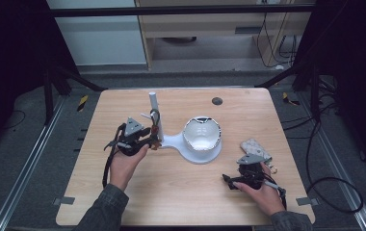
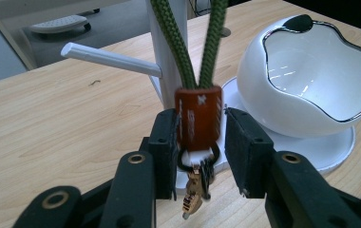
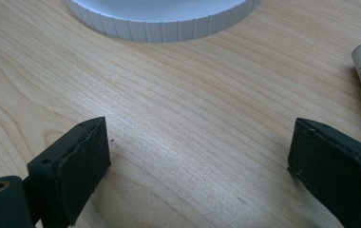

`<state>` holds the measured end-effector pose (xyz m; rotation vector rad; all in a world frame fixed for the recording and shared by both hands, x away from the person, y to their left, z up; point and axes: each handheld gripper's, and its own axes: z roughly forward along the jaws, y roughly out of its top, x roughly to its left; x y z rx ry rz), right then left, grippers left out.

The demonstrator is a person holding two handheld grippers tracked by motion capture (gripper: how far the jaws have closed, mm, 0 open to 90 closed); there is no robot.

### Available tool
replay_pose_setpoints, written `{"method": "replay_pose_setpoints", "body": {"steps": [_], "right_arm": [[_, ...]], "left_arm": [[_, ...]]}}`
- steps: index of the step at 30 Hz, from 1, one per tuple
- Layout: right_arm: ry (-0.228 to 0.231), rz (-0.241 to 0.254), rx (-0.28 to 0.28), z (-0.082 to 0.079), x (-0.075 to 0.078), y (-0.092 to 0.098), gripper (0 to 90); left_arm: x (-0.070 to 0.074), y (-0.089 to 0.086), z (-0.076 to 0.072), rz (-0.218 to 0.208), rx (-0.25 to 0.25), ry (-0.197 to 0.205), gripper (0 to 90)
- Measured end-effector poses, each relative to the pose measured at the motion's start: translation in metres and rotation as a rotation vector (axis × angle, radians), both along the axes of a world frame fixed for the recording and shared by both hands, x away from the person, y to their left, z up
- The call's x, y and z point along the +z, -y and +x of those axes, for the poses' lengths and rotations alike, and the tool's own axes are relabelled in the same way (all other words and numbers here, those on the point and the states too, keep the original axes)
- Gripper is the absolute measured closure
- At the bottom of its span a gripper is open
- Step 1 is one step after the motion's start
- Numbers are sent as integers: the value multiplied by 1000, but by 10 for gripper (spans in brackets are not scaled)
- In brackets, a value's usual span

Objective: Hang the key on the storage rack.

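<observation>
Resting low near the table's front edge, the right hand-held gripper [image 1: 229, 180] has its jaws spread wide over bare light wooden table [image 3: 178, 118], holding nothing. Just beyond it lies a patterned fabric pouch [image 1: 255, 148]. Farther in, the left hand-held gripper [image 2: 200, 142] brackets the orange tag of a green cord keychain [image 2: 198, 118] hanging from the white stand's post [image 1: 153, 108]; one jaw touches, the other stands slightly off, so not clamped. Pulling sideways could, I'd guess, tip the stand with its glossy white bowl [image 1: 201, 134]
</observation>
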<state>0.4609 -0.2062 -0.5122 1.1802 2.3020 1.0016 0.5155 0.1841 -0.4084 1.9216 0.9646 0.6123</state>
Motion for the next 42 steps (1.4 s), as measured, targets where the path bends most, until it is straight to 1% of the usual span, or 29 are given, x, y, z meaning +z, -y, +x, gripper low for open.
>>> {"method": "replay_pose_setpoints", "body": {"steps": [6,11,15,18,19,20,21,22,24,25,26,28,31,33,34,37,38,40,42], "right_arm": [[-1,1,0,0,0,0,66],[0,0,0,0,0,0,66],[-2,2,1,0,0,0,65],[-5,-2,3,-1,0,1,65],[-8,-5,6,-1,1,1,66],[-18,-22,15,-1,3,1,67],[-18,-22,15,-1,3,1,67],[-15,-27,15,-1,5,1,71],[-11,-31,23,-2,11,1,76],[-12,-42,24,-2,14,1,79],[-23,-68,28,-2,19,1,78],[-19,-86,31,-1,25,2,79],[-16,-93,28,0,41,8,81],[-20,-107,20,2,49,12,83],[-32,-118,18,3,53,14,83],[-59,-151,11,7,64,21,102],[-65,-154,2,8,69,24,102],[-70,-151,-5,12,77,29,103],[-74,-164,-10,16,81,34,105]], "left_arm": [[-1,1,0,-3,1,-6,641],[-2,-1,-3,1,2,-5,606],[-6,-6,-8,10,-2,-17,571],[-11,-10,-13,40,-15,-33,525],[-13,-12,-15,44,-12,-31,506],[-14,-13,-15,47,-10,-30,473],[-16,-15,-17,53,-9,-32,473],[-18,-17,-18,62,-14,-39,454],[-24,-20,-19,76,-19,-54,405],[-28,-22,-19,87,-22,-62,385],[-30,-23,-19,94,-28,-69,362],[-38,-26,-19,107,-31,-94,320],[-47,-29,-18,112,-36,-132,256],[-51,-31,-17,119,-37,-147,225],[-52,-33,-17,114,-33,-153,206],[-55,-39,-18,108,-23,-167,187],[-57,-41,-18,105,-18,-176,184],[-60,-45,-18,116,-13,-190,179],[-64,-49,-17,142,2,-199,175]]}}
